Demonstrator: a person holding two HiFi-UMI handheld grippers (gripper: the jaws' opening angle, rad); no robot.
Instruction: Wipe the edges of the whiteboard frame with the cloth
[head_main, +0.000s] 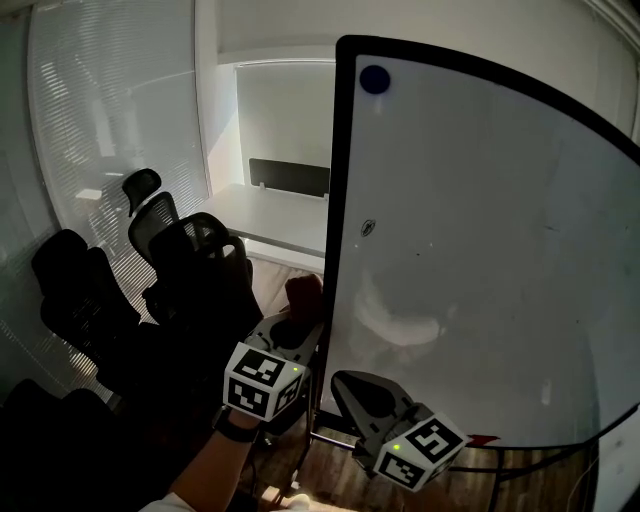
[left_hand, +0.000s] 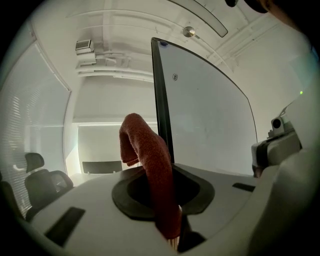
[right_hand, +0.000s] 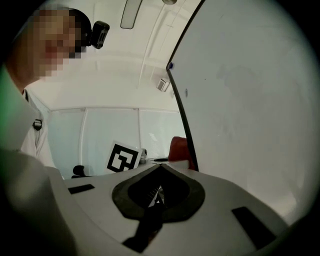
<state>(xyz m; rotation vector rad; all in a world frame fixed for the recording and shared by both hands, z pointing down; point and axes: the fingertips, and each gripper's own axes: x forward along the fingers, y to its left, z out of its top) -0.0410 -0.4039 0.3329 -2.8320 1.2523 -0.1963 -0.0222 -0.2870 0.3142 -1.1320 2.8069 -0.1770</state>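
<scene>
The whiteboard (head_main: 480, 250) stands upright in a black frame (head_main: 338, 200). My left gripper (head_main: 298, 320) is shut on a red cloth (head_main: 303, 294), which sits right beside the frame's left edge, low down. In the left gripper view the cloth (left_hand: 150, 160) rises from between the jaws and curls over next to the frame (left_hand: 162, 110). My right gripper (head_main: 347, 382) is in front of the board's lower left, shut with nothing in it. In the right gripper view its jaws (right_hand: 159, 169) point along the frame (right_hand: 182, 115), with the cloth (right_hand: 179, 149) just beyond.
Several black office chairs (head_main: 160, 270) crowd the left side. A white desk (head_main: 265, 218) stands behind the board. A blue magnet (head_main: 374, 79) sits at the board's top left corner. The board's stand legs (head_main: 330, 440) run along the wooden floor.
</scene>
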